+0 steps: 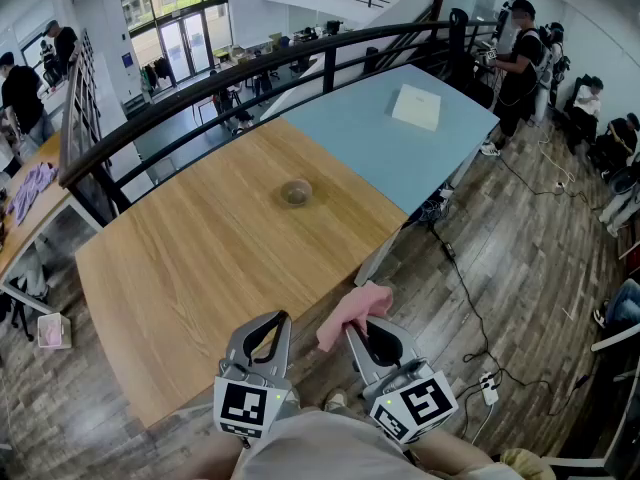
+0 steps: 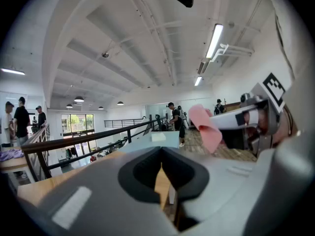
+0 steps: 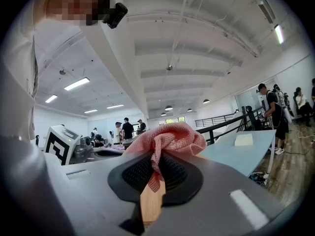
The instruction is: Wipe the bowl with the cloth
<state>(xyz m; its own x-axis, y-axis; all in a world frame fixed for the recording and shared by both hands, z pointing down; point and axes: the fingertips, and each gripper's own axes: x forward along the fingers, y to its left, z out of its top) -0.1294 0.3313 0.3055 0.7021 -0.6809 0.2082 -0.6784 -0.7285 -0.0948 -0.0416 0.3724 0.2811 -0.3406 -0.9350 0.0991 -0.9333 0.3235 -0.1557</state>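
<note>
A small brownish bowl (image 1: 295, 192) stands alone near the middle of the wooden table (image 1: 190, 268), well beyond both grippers. My right gripper (image 1: 372, 334) (image 3: 156, 166) hovers at the table's near edge, shut on a pink cloth (image 1: 352, 313) (image 3: 167, 139) that bunches up above its jaws. Beside it on the left, my left gripper (image 1: 272, 320) (image 2: 161, 156) is shut with nothing between its jaws. From the left gripper view the cloth (image 2: 206, 127) hangs off the right gripper at the right. The bowl shows in neither gripper view.
A light blue table (image 1: 380, 138) adjoins the wooden one at the far right, with a white pad (image 1: 416, 106) on it. A black railing (image 1: 250, 68) runs behind both. Cables (image 1: 470, 298) lie on the wooden floor to the right. Several people stand around.
</note>
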